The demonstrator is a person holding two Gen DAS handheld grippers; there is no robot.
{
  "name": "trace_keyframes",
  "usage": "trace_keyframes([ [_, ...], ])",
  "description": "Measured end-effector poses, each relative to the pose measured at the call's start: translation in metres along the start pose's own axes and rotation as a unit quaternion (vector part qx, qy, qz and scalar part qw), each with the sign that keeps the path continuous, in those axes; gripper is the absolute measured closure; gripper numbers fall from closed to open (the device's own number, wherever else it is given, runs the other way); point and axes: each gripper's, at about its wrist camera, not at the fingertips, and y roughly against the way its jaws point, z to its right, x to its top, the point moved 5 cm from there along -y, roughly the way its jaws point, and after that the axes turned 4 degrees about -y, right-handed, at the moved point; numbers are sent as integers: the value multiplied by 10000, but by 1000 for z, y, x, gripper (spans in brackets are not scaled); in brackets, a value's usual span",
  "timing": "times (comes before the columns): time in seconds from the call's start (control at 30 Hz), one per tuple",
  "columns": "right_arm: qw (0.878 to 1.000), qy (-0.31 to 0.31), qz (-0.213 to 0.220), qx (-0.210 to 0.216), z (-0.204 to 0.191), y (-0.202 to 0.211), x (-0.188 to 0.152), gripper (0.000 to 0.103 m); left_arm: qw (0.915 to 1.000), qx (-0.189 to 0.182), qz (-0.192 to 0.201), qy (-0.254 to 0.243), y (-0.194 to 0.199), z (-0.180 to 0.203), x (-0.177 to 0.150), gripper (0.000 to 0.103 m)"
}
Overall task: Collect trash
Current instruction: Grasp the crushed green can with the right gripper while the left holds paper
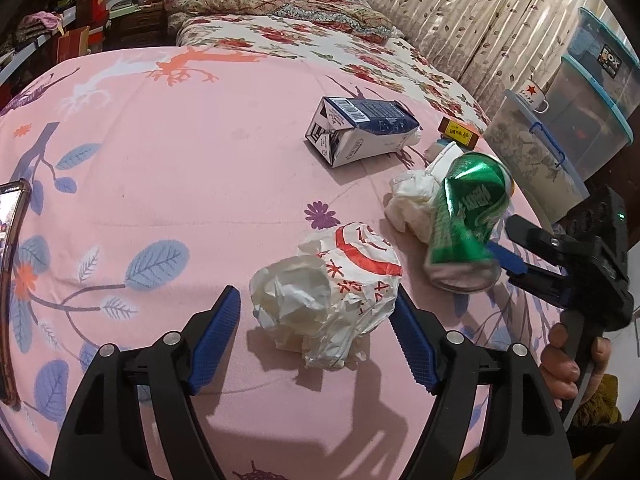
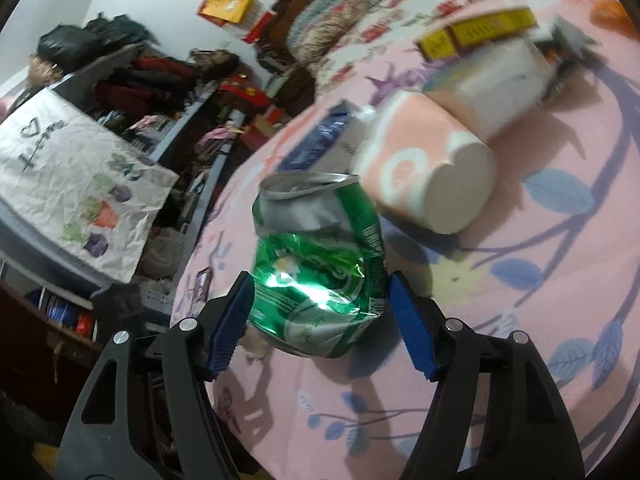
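**Gathering rubbish off the pink sheet**

Reaching from the left, my left tongs [image 1: 314, 330] stand spread around a crumpled paper wrapper [image 1: 328, 296] with red print; the right pad sits at its edge, the left pad clear of it, so nothing is pinched. A phone [image 1: 12, 240] lies at the far left edge. Beyond the wrapper, a blue-and-white carton [image 1: 360, 130] lies on its side, its long axis running left to right, its bottom end towards me. Next comes a wad of white tissue [image 1: 410, 200], then the crushed green can [image 2: 316, 268], standing roughly upright and leaning, bent in the middle. My right tongs [image 2: 320, 320] bracket its lower half, spread, pads just beside its sides; I cannot tell whether they touch. My hand [image 1: 568, 364] grips that handle.

Further right, a pink paper cup [image 2: 424, 172] lies tipped over, base towards me, mouth pointing away; what it holds is hidden. A yellow box [image 2: 480, 34] lies behind it.

All this rests on a bed [image 1: 160, 180] with a pink leaf-print sheet, folded quilts [image 1: 272, 0] at its head. Clear storage bins [image 1: 592, 112] are stacked by a patterned curtain [image 1: 480, 8]; one bin seems to hold patterned fabric, and a white mug [image 1: 534, 92] stands on its lid.
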Motion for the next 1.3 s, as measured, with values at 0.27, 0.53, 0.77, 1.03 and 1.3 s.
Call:
trace_keyframes([
  [0.27, 9985, 505, -125, -162, -16, -9, -6, 39, 10000, 4, -36, -75, -3, 7, 1, 31],
  [0.53, 9937, 1031, -382, -224, -35, -19, -18, 62, 9999, 72, -31, -96, -2, 7, 1, 34],
  [0.77, 9898, 1331, -402, -322, -45, -35, -10, 50, 9997, 161, -62, -173, -3, 7, 0, 34],
  [1.03, 9849, 1631, -564, 88, -67, -29, -19, 50, 9996, 288, -37, 21, 3, -10, 1, 34],
  [1.3, 9892, 1295, -687, 85, -58, -47, -11, 50, 9992, 386, -29, -115, 3, -6, -1, 34],
])
